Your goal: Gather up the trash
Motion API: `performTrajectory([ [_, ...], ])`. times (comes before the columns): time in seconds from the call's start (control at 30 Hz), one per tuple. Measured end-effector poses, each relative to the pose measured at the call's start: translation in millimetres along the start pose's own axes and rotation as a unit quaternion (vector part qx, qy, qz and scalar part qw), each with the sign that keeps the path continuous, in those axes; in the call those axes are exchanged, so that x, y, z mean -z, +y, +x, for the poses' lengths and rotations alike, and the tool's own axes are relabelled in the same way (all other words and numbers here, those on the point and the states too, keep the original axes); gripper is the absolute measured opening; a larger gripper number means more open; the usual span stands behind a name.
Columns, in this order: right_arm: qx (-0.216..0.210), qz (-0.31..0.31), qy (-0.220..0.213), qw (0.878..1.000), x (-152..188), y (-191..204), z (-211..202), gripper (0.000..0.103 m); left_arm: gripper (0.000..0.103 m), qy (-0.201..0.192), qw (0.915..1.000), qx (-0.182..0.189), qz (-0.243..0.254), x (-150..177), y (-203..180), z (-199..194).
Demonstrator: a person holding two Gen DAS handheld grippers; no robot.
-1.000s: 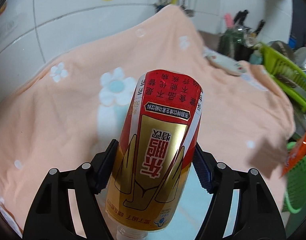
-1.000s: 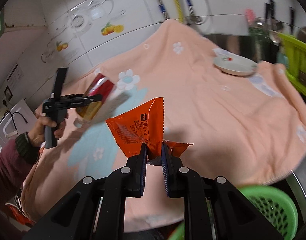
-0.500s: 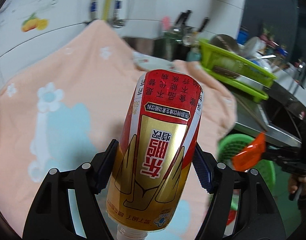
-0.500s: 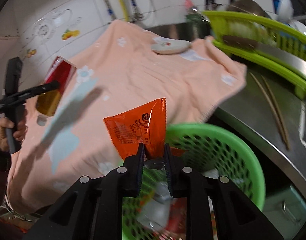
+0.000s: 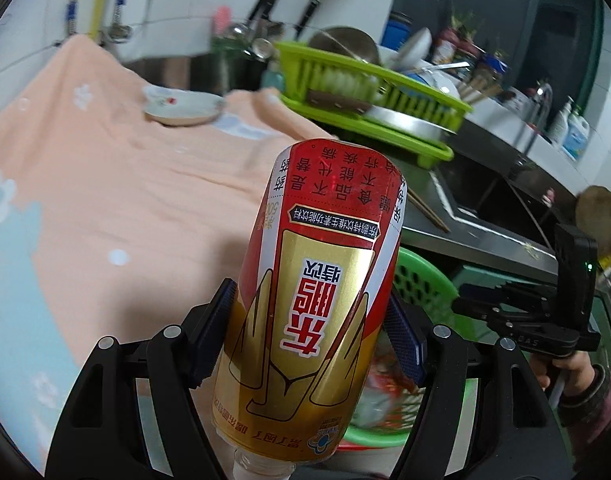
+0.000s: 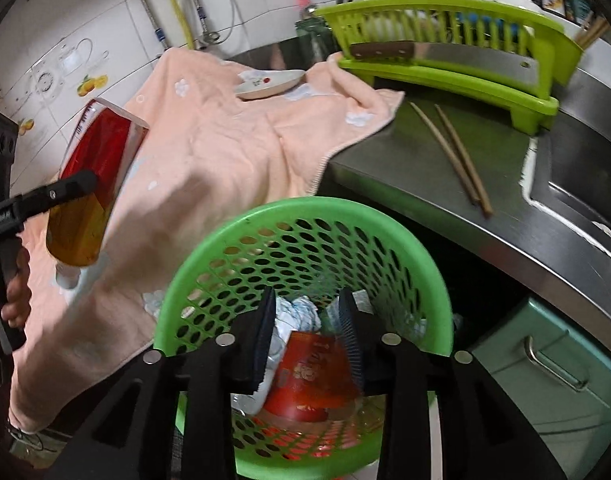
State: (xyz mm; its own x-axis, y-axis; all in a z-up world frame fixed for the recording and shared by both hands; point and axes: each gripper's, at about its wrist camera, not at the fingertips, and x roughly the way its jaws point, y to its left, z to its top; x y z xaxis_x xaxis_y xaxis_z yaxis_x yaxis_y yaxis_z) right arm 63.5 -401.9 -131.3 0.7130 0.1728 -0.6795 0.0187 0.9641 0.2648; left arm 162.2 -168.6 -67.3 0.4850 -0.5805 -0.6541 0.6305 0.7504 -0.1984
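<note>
Right claw (image 6: 307, 334) opening above green basket (image 6: 305, 210) rim, wrapper (image 6: 313, 376) inside.

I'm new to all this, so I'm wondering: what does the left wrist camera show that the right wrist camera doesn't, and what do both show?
Only the left wrist view shows the bottle's red and gold label head-on, clamped in the left gripper, plus two white bottles by the far wall.

Only the right wrist view looks down into the green basket: an orange wrapper lies among crumpled paper, under the right gripper, whose jaws are opening with nothing pressed between them. It also shows a teal box.

Both show the peach towel, plate, green dish rack, chopsticks, bottle and basket.
</note>
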Motion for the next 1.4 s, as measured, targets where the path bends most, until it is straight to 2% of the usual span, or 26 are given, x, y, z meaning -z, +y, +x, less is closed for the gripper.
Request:
performTrajectory([
  [0.17, 0.001, 0.021, -0.014, 1.000, 4.2, -12.7, -11.3, 0.045, 0.070, 0.019, 0.9997, 0.016, 0.001, 6.7, -23.1, 21.1],
  [0.23, -0.003, 0.032, -0.018, 0.999, 5.7, -17.2, -15.3, 0.057, 0.070, 0.031, 0.9994, 0.015, 0.003, 8.9, -30.8, 31.4],
  [0.27, -0.006, 0.035, -0.020, 0.999, 6.5, -18.6, -17.2, 0.059, 0.070, 0.034, 0.9993, 0.018, 0.002, 9.4, -32.1, 34.8],
  [0.43, -0.008, 0.037, -0.025, 0.999, 11.5, -18.0, -23.1, 0.065, 0.071, 0.062, 0.9980, 0.013, 0.007, 14.9, -38.6, 53.2],
  [0.6, -0.005, 0.028, -0.029, 0.999, 13.7, -13.6, -24.3, 0.068, 0.076, 0.070, 0.9974, 0.011, 0.008, 18.3, -40.6, 59.0],
  [0.97, -0.012, 0.015, -0.034, 0.999, 13.4, 3.4, -25.5, 0.074, 0.083, 0.046, 0.9989, 0.002, -0.008, 17.3, -28.7, 36.8],
  [1.4, 0.003, -0.029, -0.030, 0.999, 5.7, 48.5, -23.2, 0.085, 0.092, 0.007, 0.9965, -0.078, -0.028, 26.7, 6.8, -16.6],
])
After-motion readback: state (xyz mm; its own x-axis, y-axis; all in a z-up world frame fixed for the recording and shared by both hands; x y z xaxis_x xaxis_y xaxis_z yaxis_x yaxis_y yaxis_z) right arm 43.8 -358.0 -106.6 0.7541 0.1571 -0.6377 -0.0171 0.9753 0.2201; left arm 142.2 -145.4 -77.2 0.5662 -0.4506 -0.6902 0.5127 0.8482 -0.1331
